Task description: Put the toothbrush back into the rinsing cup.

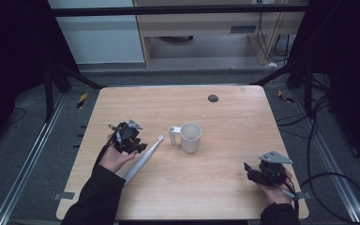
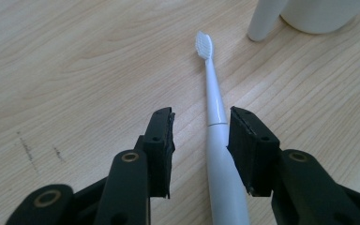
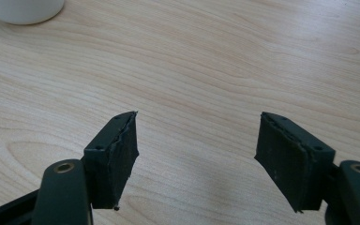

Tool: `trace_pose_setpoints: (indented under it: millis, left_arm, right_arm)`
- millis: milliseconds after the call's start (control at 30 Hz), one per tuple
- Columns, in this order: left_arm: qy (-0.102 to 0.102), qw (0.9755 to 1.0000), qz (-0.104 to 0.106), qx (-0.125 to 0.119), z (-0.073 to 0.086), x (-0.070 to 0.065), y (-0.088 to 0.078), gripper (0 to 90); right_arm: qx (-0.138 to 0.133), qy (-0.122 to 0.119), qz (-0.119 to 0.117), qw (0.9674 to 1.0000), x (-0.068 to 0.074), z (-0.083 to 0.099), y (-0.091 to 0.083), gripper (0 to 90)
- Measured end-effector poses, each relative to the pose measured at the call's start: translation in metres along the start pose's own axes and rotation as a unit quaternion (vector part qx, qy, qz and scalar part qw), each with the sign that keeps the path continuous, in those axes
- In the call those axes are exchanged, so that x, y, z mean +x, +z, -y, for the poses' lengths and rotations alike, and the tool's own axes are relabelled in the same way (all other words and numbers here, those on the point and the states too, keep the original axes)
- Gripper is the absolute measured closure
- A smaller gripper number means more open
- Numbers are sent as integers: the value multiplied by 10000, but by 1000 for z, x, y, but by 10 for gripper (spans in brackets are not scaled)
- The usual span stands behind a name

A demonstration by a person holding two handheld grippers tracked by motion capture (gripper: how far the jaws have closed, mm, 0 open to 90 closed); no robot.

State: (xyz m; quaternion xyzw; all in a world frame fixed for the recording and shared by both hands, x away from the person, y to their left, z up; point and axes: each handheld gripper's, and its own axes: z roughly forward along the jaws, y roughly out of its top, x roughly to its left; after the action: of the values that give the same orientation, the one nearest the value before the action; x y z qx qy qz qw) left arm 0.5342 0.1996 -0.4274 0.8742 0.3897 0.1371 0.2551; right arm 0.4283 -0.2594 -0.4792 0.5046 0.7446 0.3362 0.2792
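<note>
We see left tool (image 2: 200, 140) released, jaws astride white toothbrush (image 2: 214, 117) lying on surface (image 1: 225, 140), pads not pressing; right tool (image 3: 197, 150) released, empty; mug (image 1: 190, 137) nearby.

White electric toothbrush (image 2: 217, 140), lying flat on the wooden table (image 1: 234, 154), bristle head toward the white mug (image 1: 190, 137), handle nearer the table's front edge.

White toothbrush (image 1: 144, 158) lying flat on wooden tabletop (image 1: 225, 140), left tongs (image 1: 132, 140) just beside it, mug (image 1: 189, 137) near, right tongs (image 1: 255, 172) well apart
</note>
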Motion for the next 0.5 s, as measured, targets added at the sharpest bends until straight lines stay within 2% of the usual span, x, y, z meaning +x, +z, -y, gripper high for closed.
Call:
trace_pose_setpoints:
  millis: [500]
  left_arm:
    - [186,9982,108,555,-1,-8,20,625]
  right_arm:
    - [63,-54,-49,10000,1,0,3,293]
